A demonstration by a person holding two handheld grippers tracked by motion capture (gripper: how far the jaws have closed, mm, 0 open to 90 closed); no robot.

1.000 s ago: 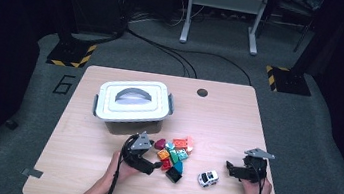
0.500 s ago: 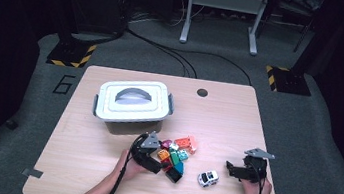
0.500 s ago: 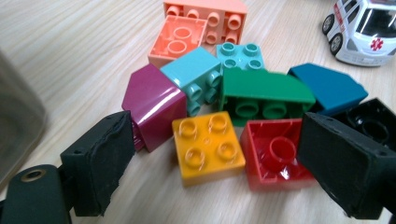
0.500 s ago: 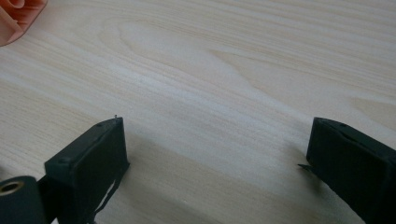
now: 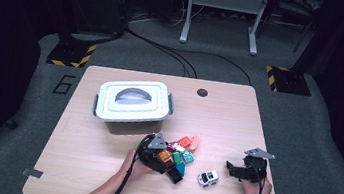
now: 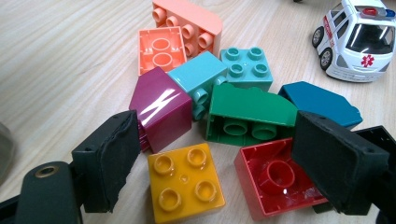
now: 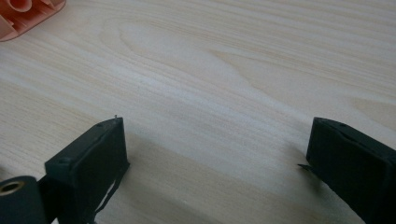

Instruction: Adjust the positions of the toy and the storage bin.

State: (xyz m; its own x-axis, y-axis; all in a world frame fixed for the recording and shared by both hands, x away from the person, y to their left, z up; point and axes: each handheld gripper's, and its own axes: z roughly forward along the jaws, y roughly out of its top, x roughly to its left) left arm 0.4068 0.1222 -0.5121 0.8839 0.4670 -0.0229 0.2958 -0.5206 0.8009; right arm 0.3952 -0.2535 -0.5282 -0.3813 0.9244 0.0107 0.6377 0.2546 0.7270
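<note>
A: Where is the left gripper (image 6: pixel 215 172)?

B: Low over the pile of bricks, jaws spread wide, a yellow brick (image 6: pixel 184 187) and a red brick (image 6: pixel 275 184) lying between them. The yellow one is square, 4 studs up; the red one lies hollow side up.

A: And the right gripper (image 7: pixel 217 154)?

B: Gaping over bare table (image 7: pixel 224 70), gripping nothing, right of the toy ambulance (image 5: pixel 207 178)

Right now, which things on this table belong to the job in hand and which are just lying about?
In the job:
left gripper, open over the pile
yellow square plastic brick
red upturned plastic brick

Lying about:
white toy ambulance
white lidded plastic box
right gripper, open over bare wooden table
</note>
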